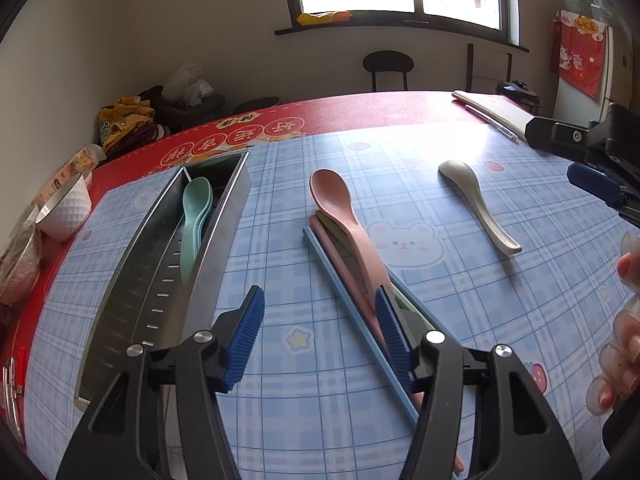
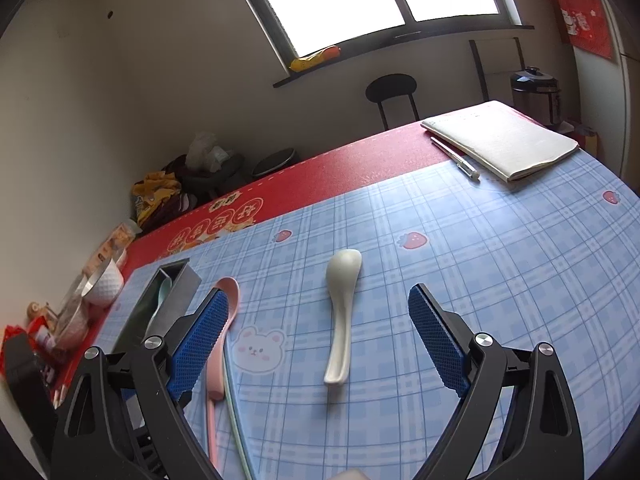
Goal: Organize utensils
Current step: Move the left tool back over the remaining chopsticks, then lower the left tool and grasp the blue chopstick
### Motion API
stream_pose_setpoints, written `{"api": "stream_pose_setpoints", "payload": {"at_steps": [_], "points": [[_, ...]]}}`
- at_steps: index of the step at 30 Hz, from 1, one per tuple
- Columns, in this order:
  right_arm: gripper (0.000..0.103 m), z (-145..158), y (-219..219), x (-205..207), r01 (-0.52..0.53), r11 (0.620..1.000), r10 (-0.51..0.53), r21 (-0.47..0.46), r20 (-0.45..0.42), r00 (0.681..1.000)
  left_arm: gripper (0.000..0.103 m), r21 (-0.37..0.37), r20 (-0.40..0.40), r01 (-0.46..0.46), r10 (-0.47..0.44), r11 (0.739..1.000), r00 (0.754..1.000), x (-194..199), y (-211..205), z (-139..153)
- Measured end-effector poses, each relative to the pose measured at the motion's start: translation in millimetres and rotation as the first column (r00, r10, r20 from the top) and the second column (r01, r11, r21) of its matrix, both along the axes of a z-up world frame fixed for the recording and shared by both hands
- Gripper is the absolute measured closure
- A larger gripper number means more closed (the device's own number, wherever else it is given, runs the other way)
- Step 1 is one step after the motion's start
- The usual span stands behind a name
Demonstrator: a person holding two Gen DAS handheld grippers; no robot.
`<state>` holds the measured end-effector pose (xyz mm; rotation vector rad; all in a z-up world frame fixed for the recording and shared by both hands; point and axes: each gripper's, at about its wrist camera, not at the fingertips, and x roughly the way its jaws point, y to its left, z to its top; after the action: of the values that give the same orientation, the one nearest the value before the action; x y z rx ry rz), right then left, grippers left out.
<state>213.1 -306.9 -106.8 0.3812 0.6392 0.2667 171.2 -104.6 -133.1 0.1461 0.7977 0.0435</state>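
Observation:
My left gripper (image 1: 318, 296) hovers low over the blue plaid mat, jaws apart with no pad pressing on anything. A pink spoon (image 1: 336, 204) lies on a bundle of chopsticks (image 1: 340, 292); its handle runs behind the right pad, and a blue chopstick passes just inside that pad. To the left stands a long metal tray (image 1: 160, 240) holding a green spoon (image 1: 196, 216). A pale grey spoon (image 1: 476, 204) lies apart on the right. My right gripper (image 2: 316, 292) is open above that pale spoon (image 2: 340, 320), which lies flat between the fingers' lines. The pink spoon (image 2: 232, 284) shows behind its left finger.
A white bowl (image 1: 68, 208) and clutter sit at the table's left edge. A notebook (image 2: 504, 140) and pen (image 2: 456, 158) lie at the far right corner. A person's hand (image 1: 628, 344) shows at the right edge. A chair (image 1: 388, 64) stands beyond the red tablecloth (image 1: 360, 116).

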Motion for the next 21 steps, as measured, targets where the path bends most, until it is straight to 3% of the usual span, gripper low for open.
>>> {"api": "stream_pose_setpoints", "payload": {"at_steps": [4, 8, 21], "points": [[0.014, 3, -1, -3, 0.001, 1.0, -0.001, 0.013, 0.011, 1.0, 0.076, -0.037, -0.042, 0.023, -0.025, 0.999, 0.999, 5, -2, -7], [0.014, 2, -4, -2, 0.006, 1.0, -0.006, 0.027, 0.004, 1.0, 0.083, -0.059, -0.067, 0.025, -0.029, 0.998, 0.997, 10, -2, -13], [0.014, 1, -5, 0, 0.008, 0.999, -0.007, 0.046, -0.017, 1.0, 0.086, -0.026, -0.115, 0.02, -0.023, 0.999, 0.993, 9, 9, -21]]}}
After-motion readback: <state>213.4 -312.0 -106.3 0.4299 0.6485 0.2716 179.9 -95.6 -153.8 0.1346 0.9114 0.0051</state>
